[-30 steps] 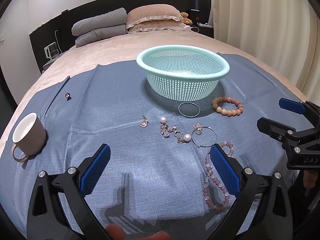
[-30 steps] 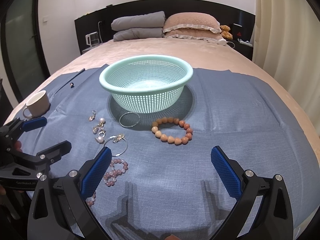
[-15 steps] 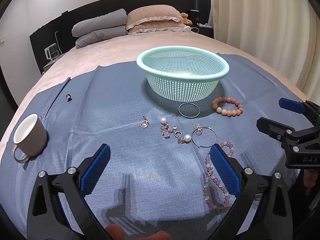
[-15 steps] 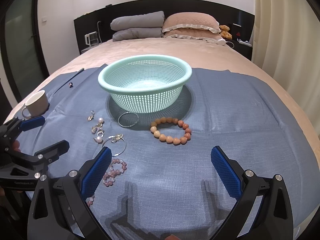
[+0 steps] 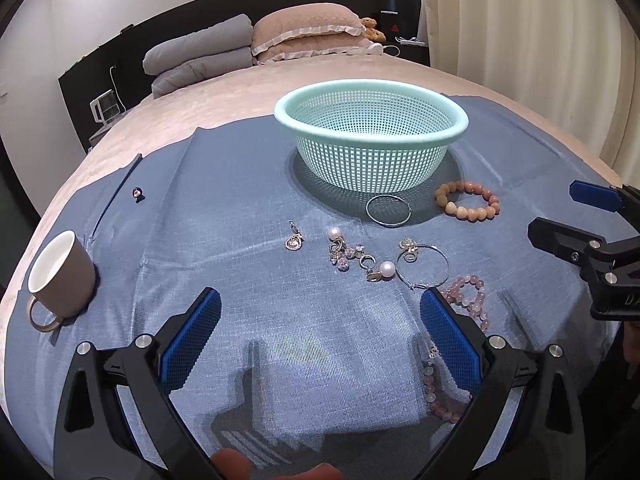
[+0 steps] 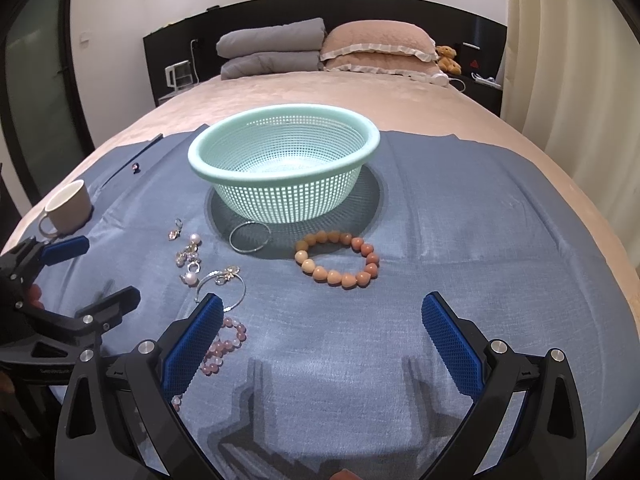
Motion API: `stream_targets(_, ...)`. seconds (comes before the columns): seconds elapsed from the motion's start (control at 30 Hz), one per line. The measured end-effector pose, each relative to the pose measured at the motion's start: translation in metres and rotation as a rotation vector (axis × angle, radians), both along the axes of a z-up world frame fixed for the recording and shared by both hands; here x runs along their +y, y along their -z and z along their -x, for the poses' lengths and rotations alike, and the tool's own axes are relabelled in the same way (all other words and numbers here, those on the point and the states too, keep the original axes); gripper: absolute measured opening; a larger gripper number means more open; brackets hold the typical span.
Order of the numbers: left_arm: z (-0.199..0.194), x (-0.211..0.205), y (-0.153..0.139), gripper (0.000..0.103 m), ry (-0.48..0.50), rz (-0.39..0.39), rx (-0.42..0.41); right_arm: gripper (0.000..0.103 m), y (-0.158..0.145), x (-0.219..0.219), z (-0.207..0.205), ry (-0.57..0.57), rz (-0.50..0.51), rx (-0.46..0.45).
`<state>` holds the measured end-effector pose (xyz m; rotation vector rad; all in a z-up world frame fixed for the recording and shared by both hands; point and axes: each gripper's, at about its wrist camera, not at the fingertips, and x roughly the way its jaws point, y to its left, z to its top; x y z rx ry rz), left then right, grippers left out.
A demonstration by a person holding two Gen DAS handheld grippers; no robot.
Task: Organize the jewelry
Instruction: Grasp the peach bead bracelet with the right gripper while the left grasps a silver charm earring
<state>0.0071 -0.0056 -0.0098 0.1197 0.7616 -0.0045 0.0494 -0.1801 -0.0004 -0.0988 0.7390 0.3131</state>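
A mint green basket [image 5: 370, 120] [image 6: 284, 148] stands on a blue cloth [image 5: 240, 208] on the bed. In front of it lie a silver ring hoop [image 5: 388, 210] [image 6: 250, 237], an orange bead bracelet [image 5: 467, 201] [image 6: 337, 258], pearl earrings [image 5: 356, 258] [image 6: 190, 258], a small charm [image 5: 294, 240], a thin bangle [image 5: 422, 266] [image 6: 221, 289] and a pink bead strand [image 5: 466, 304] [image 6: 224, 346]. My left gripper [image 5: 320, 336] is open and empty above the cloth. My right gripper [image 6: 322, 338] is open and empty, just short of the orange bracelet.
A brown mug [image 5: 62, 276] [image 6: 68, 208] stands at the cloth's left edge. A small dark ring [image 5: 138, 193] lies at the far left. Pillows [image 5: 248, 48] lie at the headboard. A curtain [image 5: 540, 40] hangs on the right.
Both grippers have crept slightly forward toward the jewelry. Nothing was picked up.
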Motion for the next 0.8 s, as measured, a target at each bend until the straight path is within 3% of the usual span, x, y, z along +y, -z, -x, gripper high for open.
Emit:
stream_targets(0.47, -0.054, 0.024, 0.019, 0.097, 0.016, 0.051, 0.069, 0.095, 0.027, -0.003, -0.072, 0.041, -0.025, 0.123)
stream_targets(0.63, -0.075, 0.023, 0.03, 0.097, 0.068, 0.096, 0.112, 0.095, 0.029, 0.011, -0.087, 0.007, 0.022, 0.107)
stream_targets(0.8, -0.097, 0.029, 0.035, 0.098, 0.061, 0.075, 0.133, 0.095, 0.039, 0.012, -0.094, 0.016, 0.032, 0.121)
